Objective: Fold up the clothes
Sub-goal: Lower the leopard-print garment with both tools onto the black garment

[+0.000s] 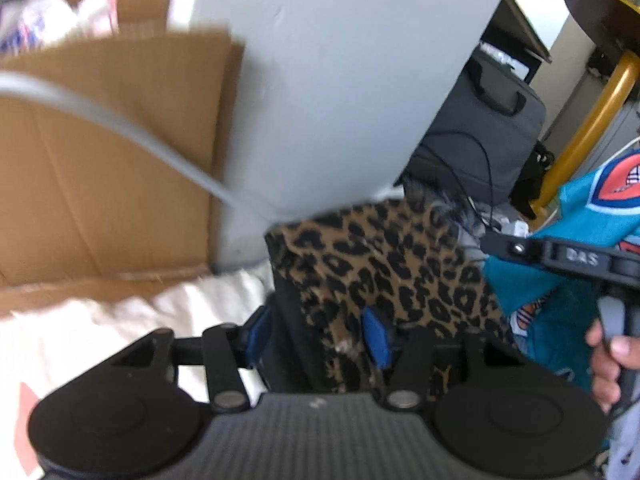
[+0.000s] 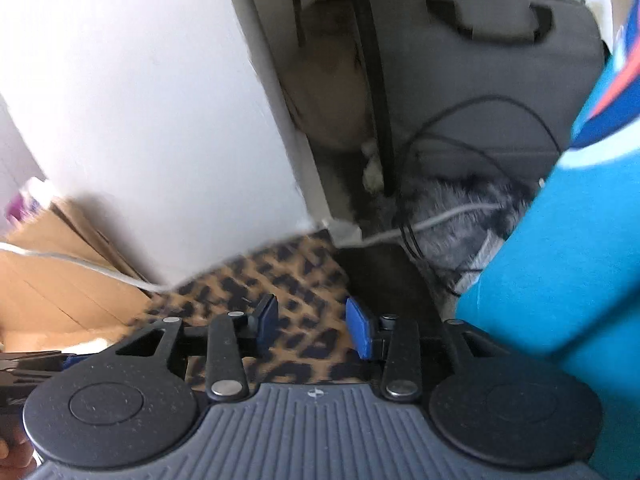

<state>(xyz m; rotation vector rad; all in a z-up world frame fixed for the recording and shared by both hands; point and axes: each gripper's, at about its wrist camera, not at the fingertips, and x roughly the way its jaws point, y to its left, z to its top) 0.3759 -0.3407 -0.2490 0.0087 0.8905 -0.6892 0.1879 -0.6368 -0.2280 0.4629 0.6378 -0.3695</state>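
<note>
A leopard-print garment (image 1: 400, 272) with a dark lining stands bunched between the fingers of my left gripper (image 1: 316, 336). The blue pads sit apart on either side of it and do not look pressed in. In the right wrist view the same leopard-print garment (image 2: 288, 280) lies flat under my right gripper (image 2: 314, 322), whose blue pads stand apart with a bare gap between them. A teal garment (image 1: 588, 216) with an orange and blue emblem hangs at the right, also filling the right side as teal garment (image 2: 560, 260). A hand (image 1: 608, 360) holds the right gripper's black frame (image 1: 576, 260).
Flattened cardboard (image 1: 112, 160) leans at the left behind white bedding (image 1: 120, 320). A pale grey panel (image 1: 340, 80) rises straight ahead. A grey carry bag (image 2: 480, 60) with cables (image 2: 440, 152) and a grey furry item (image 2: 460, 216) crowd the right. A yellow chair leg (image 1: 592, 120) stands far right.
</note>
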